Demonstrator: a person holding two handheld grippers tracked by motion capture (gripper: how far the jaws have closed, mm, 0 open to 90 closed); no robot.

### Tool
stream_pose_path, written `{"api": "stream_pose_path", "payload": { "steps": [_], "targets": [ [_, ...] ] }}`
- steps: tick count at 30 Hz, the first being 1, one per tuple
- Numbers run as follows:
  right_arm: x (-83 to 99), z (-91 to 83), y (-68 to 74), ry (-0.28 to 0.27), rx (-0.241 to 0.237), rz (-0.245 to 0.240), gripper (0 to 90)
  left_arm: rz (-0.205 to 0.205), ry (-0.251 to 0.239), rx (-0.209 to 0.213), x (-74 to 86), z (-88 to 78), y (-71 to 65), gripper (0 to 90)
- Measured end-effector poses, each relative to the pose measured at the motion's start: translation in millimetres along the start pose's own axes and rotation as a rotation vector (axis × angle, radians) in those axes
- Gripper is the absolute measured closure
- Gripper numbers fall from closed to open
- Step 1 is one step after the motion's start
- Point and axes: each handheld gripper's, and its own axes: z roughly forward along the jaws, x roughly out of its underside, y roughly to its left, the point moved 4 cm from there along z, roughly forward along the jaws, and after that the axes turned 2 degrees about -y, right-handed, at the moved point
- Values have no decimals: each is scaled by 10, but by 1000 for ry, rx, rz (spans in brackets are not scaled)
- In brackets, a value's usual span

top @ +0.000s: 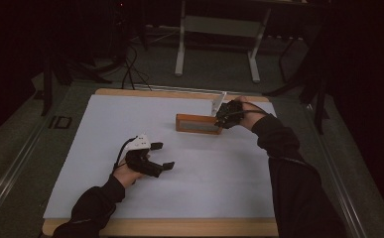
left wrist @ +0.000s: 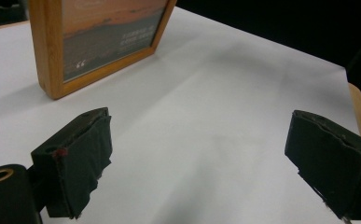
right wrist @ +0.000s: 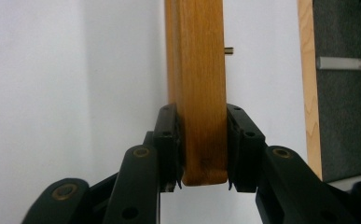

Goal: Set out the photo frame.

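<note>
A wooden picture frame (top: 197, 123) stands on edge on the white sheet, right of centre and toward the back. My right gripper (top: 225, 118) is shut on its right end; in the right gripper view both pads (right wrist: 168, 140) press the sides of the frame's wooden edge (right wrist: 197, 88). My left gripper (top: 162, 155) hovers low over the sheet in front of the frame, apart from it, jaws wide open with nothing between them. The left gripper view shows the frame's front (left wrist: 99, 37) with its printed picture beyond the open fingers (left wrist: 75, 163).
The white sheet (top: 204, 188) covers most of the wooden table (top: 179, 227). A small white upright piece (top: 219, 103) stands just behind the right hand. Table legs and cables stand on the dark floor beyond the far edge.
</note>
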Motion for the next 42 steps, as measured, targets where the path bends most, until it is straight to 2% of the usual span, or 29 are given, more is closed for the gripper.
{"api": "stream_pose_path", "payload": {
  "steps": [4, 9, 18, 21, 23, 26, 30, 42],
  "targets": [
    [6, 15, -80, -9, 14, 13, 683, 0, -3, 3, 29, 14, -10, 79],
    [19, 52, -182, -13, 22, 53, 674, 5, 11, 6, 79, 33, -26, 79],
    [17, 105, -297, 17, 7, 31, 648, -1, 3, 8, 97, 32, -45, 79],
    [9, 131, -326, 39, 31, -16, 631, -4, 0, 10, 101, 29, -51, 79],
    [10, 149, -351, 36, 36, -27, 620, -4, 2, 8, 108, 26, -53, 79],
    [15, 153, -360, 35, 34, -25, 619, -10, 1, 10, 116, 20, -53, 79],
    [20, 173, -416, 32, 23, 5, 604, -14, -1, 6, 134, 0, -67, 79],
    [16, 269, -526, 42, 47, 22, 542, -15, -13, -4, 158, -69, -80, 79]
  ]
}}
